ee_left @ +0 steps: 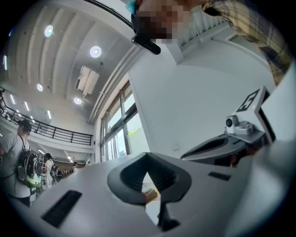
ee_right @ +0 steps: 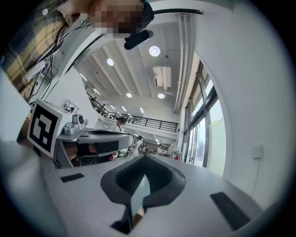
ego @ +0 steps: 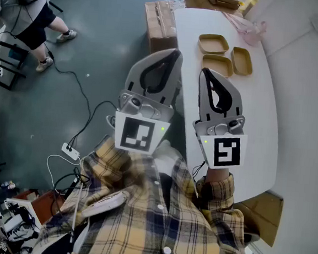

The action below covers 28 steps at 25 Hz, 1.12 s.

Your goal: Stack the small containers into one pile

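**Both grippers shut and empty, containers still unstacked at the table's far end**

Three small containers [ego: 217, 64], tan and shallow, lie singly in a tight cluster near the far end of the white table [ego: 258, 132], none stacked. A pinkish plastic item [ego: 249, 27] lies just beyond them, towards the far right corner. The right gripper [ego: 205, 73] hovers over the table's left edge with its jaws pressed together on nothing, and only bare tabletop lies between it and the cluster. The left gripper [ego: 175, 55], likewise closed and empty, hangs over the floor [ego: 98, 63] beside that edge. A cardboard box [ego: 159, 24] stands against the table's far left corner. A power strip [ego: 70, 152] lies on the floor, and a person [ego: 25, 12] stands well away.
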Each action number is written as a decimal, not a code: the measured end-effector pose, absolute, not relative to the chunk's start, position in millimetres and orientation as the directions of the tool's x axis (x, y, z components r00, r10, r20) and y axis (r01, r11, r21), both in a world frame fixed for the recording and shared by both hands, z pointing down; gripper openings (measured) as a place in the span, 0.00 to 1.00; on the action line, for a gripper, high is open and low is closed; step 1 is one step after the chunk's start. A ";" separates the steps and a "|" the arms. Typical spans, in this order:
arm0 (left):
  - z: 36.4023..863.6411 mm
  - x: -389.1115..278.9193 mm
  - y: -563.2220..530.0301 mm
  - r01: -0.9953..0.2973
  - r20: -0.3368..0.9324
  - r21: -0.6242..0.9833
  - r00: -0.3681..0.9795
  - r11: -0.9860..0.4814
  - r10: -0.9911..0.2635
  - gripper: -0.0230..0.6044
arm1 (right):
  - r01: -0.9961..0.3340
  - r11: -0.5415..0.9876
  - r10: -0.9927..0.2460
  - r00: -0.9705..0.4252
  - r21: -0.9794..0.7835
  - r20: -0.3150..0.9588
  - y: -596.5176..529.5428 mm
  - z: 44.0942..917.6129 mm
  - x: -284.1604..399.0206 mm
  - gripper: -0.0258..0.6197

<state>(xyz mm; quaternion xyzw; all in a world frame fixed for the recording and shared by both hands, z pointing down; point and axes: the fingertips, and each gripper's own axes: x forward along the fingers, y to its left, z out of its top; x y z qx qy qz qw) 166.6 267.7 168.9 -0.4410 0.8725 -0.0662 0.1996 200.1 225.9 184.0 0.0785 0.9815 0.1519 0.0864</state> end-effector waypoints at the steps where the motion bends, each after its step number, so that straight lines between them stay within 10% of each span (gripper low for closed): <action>1: 169.0 166.5 266.4 -0.744 -0.291 -0.289 -0.531 0.603 -0.796 0.07 | 0.129 0.942 0.181 -0.972 0.311 -0.146 225.0 184.3 199.8 0.06; 28: 191.7 147.2 250.0 -0.764 -0.240 -0.281 -0.530 0.581 -0.813 0.07 | 0.141 0.954 0.183 -0.973 0.266 -0.142 209.7 206.3 183.4 0.06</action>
